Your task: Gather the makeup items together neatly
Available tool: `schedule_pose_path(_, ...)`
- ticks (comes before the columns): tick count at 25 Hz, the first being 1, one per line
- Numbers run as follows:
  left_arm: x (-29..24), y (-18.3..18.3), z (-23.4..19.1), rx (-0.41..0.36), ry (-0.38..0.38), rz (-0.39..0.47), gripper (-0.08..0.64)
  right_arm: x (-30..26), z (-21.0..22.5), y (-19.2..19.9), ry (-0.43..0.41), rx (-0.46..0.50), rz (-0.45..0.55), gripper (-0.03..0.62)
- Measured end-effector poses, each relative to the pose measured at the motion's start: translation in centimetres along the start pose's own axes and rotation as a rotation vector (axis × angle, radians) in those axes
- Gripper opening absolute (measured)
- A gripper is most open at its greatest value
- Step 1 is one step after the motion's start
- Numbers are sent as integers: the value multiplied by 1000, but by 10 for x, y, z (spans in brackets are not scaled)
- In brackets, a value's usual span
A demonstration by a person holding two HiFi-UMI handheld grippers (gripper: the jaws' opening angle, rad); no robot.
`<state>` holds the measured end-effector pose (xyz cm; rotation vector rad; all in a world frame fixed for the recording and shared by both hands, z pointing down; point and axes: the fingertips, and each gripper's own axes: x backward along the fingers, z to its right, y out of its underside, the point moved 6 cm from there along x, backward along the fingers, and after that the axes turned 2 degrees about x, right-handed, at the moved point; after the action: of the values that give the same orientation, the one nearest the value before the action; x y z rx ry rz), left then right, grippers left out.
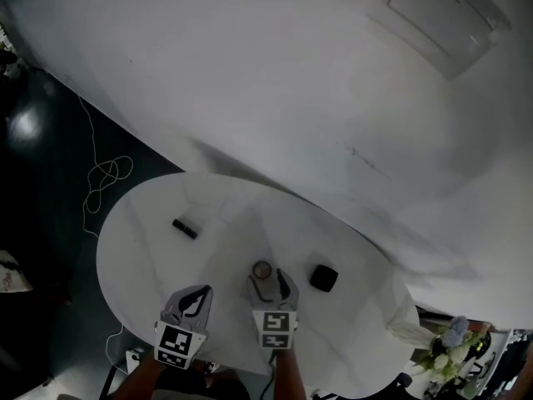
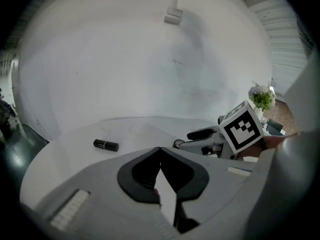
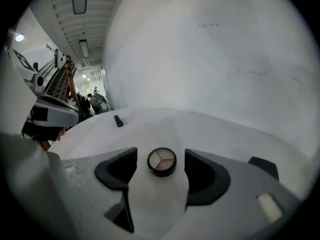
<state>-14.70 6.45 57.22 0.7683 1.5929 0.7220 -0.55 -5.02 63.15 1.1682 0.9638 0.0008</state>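
Right gripper [image 3: 160,156] is lined up on the palette [image 3: 162,162]. Its jaws are wide with one pad on each side, there's a gap on both sides, and nothing is gripped. The palette sits flat on the table [image 1: 133,215], mid-table toward the person's edge. The black case [image 1: 323,277] is near it on the right, not touching. The lipstick [image 2: 105,144] lies on its side well apart, out toward the far-left edge. Left gripper [image 2: 160,149] has its jaws together and holds nothing, parked low over the near edge beside the right one. Looks like step one, the pick of the palette, with nothing gathered so far. Next move, as I read it: close squarely across the palette's round rim, lift, and set it down just beside the case. It's low and round, so a grip too high could slip off or skate it across the top. After that the lipstick is the outlier; the left gripper is nearer to it, but it has to open first and take the tube across its width so it doesn't roll.
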Motion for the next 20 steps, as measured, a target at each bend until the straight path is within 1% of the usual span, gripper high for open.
schedule_pose_path(10,-8,6,-5,8,9,-18,11,-18,0,7,-5,7,-57,298)
schedule_pose_path(14,-8,6,-7,7,15,-17,11,-20,0,7,6,34,-73,216)
schedule_pose_path(20,-4,4,-9,-1,22,-8,11,-19,-1,4,10,36,-75,216)
